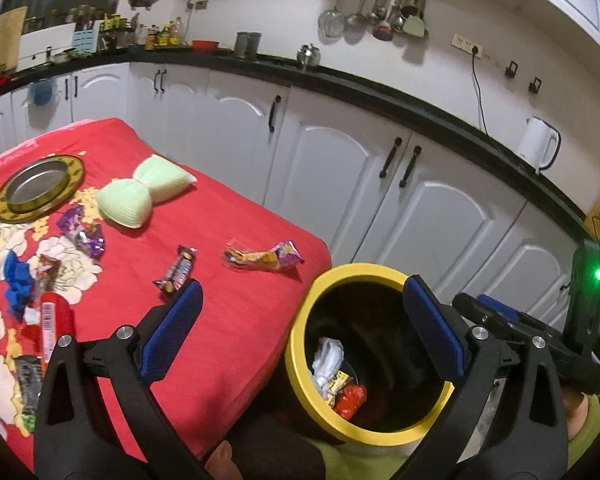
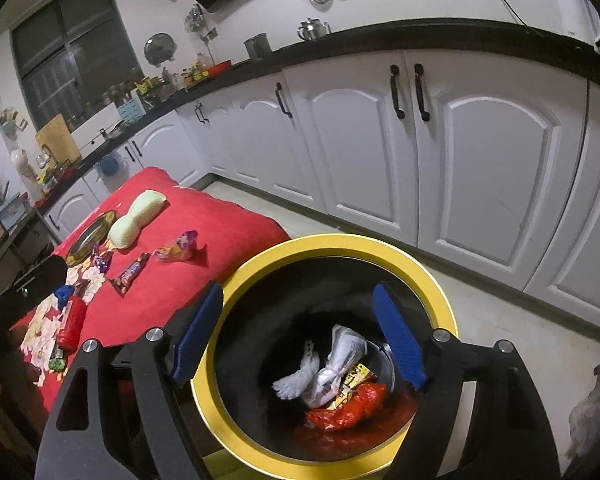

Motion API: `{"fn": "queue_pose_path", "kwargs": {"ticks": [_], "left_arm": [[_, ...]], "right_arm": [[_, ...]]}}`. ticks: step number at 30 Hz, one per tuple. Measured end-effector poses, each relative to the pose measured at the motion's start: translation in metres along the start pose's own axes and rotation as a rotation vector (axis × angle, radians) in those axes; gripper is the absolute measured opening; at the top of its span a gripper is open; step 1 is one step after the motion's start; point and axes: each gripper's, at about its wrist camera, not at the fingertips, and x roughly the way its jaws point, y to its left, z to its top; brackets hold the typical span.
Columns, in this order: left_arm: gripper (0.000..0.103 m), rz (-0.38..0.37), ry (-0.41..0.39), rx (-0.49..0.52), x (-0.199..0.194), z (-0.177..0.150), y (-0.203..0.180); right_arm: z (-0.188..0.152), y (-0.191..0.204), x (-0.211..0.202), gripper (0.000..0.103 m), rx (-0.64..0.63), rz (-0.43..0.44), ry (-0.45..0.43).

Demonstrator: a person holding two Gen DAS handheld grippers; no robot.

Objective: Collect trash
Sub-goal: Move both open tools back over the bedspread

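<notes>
The left claw (image 1: 302, 330) hangs wide and empty between the wrapper-strewn red table (image 1: 236, 320) and yellow-rimmed bin (image 1: 300, 344).

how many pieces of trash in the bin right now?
3 visible in the yellow-rimmed bin: a white crumpled wrapper in the middle, a yellow packet under it, and a red wrapper nearest the camera. More may be hidden beneath.

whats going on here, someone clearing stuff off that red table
Yes, a person with a gripper in each hand is collecting trash into the yellow-rimmed bin. Both the left gripper and the right gripper are open and empty. The bin already holds a white crumpled bag and a red wrapper. A chocolate bar wrapper and a snack packet lie on the red tablecloth.
</notes>
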Motion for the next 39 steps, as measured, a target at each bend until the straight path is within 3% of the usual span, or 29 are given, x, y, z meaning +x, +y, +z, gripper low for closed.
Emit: {"fn": "queue_pose_path", "kwargs": {"ticks": [21, 39], "left_arm": [[0.092, 0.113, -0.127, -0.117, -0.053, 0.011, 0.060], [0.092, 0.263, -0.131, -0.120, -0.082, 0.015, 0.125]], "right_arm": [[-0.005, 0.077, -0.009, 0.076, -0.120, 0.107, -0.009], [-0.016, 0.170, 0.000, 0.076, -0.274, 0.258, 0.035]]}}
